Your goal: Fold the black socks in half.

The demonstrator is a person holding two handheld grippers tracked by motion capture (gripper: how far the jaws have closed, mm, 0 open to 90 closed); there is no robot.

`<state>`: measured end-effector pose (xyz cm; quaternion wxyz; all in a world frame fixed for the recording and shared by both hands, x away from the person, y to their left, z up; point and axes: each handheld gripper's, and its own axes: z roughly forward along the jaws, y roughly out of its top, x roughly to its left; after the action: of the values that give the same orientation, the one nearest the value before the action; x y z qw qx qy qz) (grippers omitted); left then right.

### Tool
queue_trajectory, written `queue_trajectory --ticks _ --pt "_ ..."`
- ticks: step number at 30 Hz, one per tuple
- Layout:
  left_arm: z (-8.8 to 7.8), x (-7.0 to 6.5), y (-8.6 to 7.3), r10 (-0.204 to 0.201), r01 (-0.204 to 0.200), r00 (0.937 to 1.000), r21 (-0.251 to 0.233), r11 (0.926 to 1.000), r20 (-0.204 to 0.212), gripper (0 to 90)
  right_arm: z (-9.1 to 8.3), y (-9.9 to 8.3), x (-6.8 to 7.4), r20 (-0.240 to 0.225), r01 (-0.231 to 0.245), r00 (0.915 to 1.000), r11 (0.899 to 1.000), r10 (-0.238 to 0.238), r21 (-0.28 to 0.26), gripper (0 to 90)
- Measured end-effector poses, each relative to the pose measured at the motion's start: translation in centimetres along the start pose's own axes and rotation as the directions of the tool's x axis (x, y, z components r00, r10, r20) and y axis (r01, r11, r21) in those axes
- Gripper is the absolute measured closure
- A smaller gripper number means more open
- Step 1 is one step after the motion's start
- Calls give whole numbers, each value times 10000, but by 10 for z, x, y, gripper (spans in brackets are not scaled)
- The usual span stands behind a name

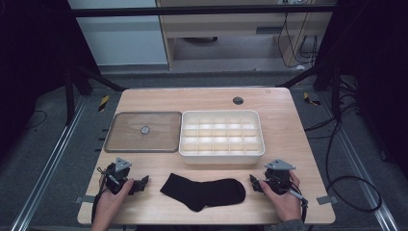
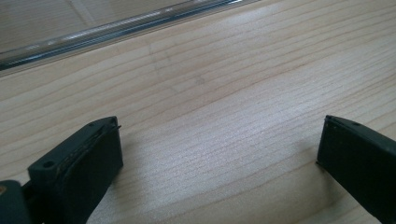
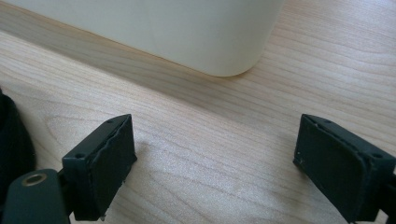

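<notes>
A black sock [image 1: 204, 191] lies flat near the front edge of the wooden table [image 1: 284, 125], between the two hands. My left gripper [image 1: 142, 184] rests on the table just left of the sock, apart from it. In the left gripper view its jaws [image 2: 219, 135] stand wide open over bare wood. My right gripper [image 1: 253, 182] sits right of the sock, its jaws [image 3: 215, 140] also open with nothing between them. The sock [image 3: 11, 135] shows at the left edge of the right gripper view.
A white box [image 1: 221, 133] divided into several compartments stands behind the sock; its rounded corner [image 3: 187, 32] is close ahead of the right gripper. A clear flat lid [image 1: 143, 131] with a round knob lies left of the box, and its rim [image 2: 116, 30] shows ahead of the left gripper.
</notes>
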<state>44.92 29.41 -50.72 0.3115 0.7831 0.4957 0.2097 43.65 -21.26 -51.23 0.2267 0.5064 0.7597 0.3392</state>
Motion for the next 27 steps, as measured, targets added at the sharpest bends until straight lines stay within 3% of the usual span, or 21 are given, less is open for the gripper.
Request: queue_trajectory --ticks 10,12,15,17,21,24,27 --pt "-13 -14 5 420 -406 9970 -228 9989 650 40 0 0 2 126 -176 9998 9998 176 13 125" --pt "-17 -19 10 436 -417 9959 -261 9988 796 42 -1 1 3 230 -204 9995 9998 202 49 208" --pt "-29 -27 19 661 -637 9923 -265 9976 1045 55 -11 6 5 542 -370 9978 9993 372 -63 248" --pt "-37 -33 26 887 -890 9870 -35 9960 1343 57 -20 11 11 379 -241 9990 9996 246 -144 287" --pt "-48 -44 41 1487 -1547 9759 258 9876 1594 64 -39 22 23 -211 335 9992 9989 -328 321 323" --pt "-52 -48 49 1488 -1614 9689 493 9857 1979 77 -52 31 26 -642 651 9961 9947 -600 794 361" --pt "-51 -52 54 1573 -1746 9666 706 9821 2022 96 -62 39 27 -1038 664 9930 9938 -570 892 419"
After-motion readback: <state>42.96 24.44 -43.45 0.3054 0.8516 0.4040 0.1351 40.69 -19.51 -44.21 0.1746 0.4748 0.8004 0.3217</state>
